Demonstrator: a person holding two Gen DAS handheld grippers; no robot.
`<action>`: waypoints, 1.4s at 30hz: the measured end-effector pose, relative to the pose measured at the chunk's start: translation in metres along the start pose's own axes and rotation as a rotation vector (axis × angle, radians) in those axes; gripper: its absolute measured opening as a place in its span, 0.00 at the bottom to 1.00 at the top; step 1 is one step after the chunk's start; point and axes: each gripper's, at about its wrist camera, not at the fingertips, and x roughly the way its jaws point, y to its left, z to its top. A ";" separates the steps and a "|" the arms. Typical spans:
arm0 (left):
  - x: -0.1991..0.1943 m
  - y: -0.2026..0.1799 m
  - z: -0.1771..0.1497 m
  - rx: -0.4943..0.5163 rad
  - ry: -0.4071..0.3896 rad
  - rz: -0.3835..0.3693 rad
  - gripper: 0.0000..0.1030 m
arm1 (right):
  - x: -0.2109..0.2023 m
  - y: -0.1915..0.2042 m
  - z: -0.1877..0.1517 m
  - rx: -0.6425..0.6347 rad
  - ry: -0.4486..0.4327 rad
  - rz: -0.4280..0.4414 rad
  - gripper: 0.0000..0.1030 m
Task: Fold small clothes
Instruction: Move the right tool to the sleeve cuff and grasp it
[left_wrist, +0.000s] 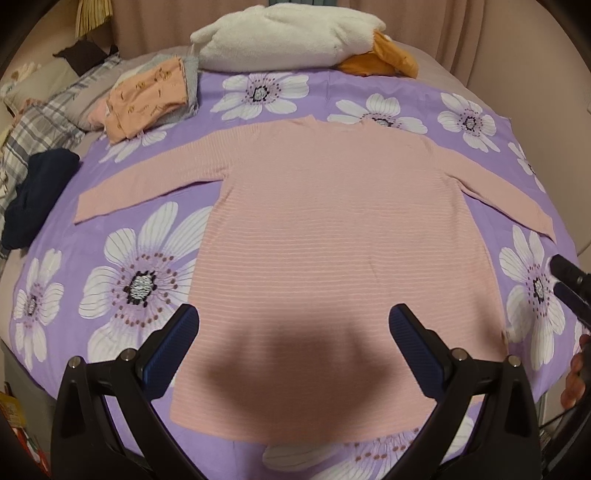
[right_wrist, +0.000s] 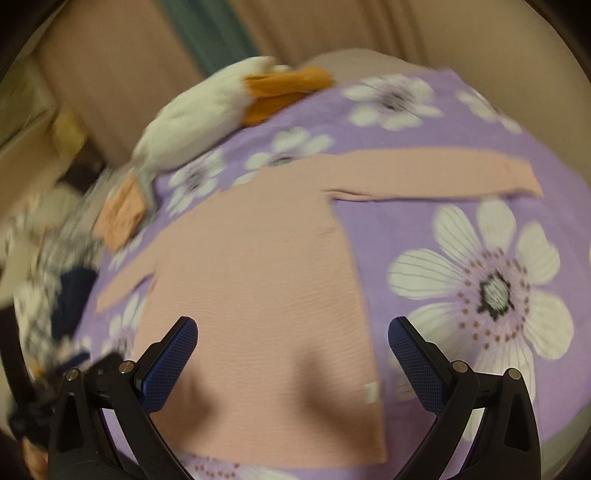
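A pink ribbed long-sleeved sweater (left_wrist: 332, 229) lies flat on a purple flowered sheet (left_wrist: 122, 280), both sleeves spread out to the sides. My left gripper (left_wrist: 293, 323) is open and empty, held above the sweater's lower hem. My right gripper (right_wrist: 291, 332) is open and empty above the sweater's (right_wrist: 258, 266) right side; its view is motion-blurred. The right sleeve (right_wrist: 424, 173) stretches out across the sheet (right_wrist: 517, 325). The right gripper's tips (left_wrist: 565, 277) show at the right edge of the left wrist view.
A stack of folded clothes with an orange printed piece on top (left_wrist: 147, 96) sits at the back left. A white fluffy garment (left_wrist: 288, 37) and an orange one (left_wrist: 384, 55) lie at the back. A dark navy garment (left_wrist: 37, 192) and plaid fabric (left_wrist: 40, 122) lie left.
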 end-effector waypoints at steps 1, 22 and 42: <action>0.006 0.002 0.002 -0.010 0.004 -0.009 1.00 | 0.003 -0.017 0.003 0.055 -0.004 -0.008 0.99; 0.081 -0.010 0.057 -0.069 0.065 -0.057 1.00 | 0.039 -0.233 0.073 0.616 -0.251 -0.008 0.98; 0.097 -0.004 0.074 -0.078 0.079 -0.014 1.00 | 0.043 -0.248 0.120 0.566 -0.353 -0.128 0.07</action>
